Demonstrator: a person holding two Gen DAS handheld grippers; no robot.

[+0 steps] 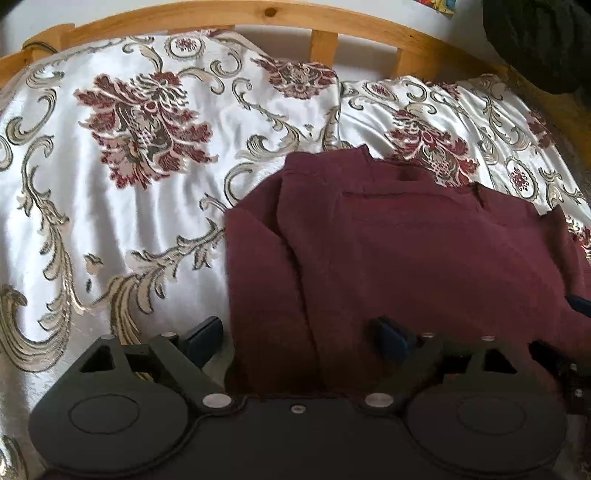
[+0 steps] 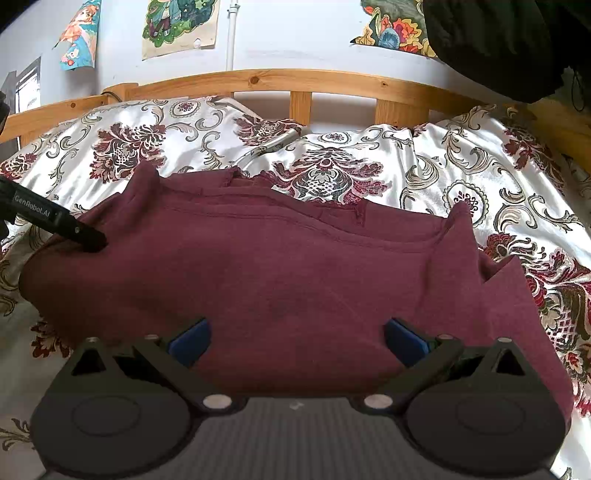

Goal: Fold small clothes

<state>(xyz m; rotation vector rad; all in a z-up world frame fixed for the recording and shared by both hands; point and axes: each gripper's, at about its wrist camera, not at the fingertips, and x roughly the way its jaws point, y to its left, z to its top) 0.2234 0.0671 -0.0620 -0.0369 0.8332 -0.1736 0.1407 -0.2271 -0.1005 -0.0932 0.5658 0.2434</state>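
On the bed: maroon garment (image 2: 280, 280) spread flat for folding.
Left claw (image 1: 295, 338): apart, straddling its left edge, ungripped.
Right claw (image 2: 295, 341): apart over the near hem.

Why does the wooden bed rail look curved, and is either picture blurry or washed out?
Left wrist view: the fisheye lens bows the wooden rail; the satin bedspread shows soft glare, and the maroon garment looks slightly smeared. Right wrist view: the rail bows too, but the garment is sharper, seams visible, in even daylight.
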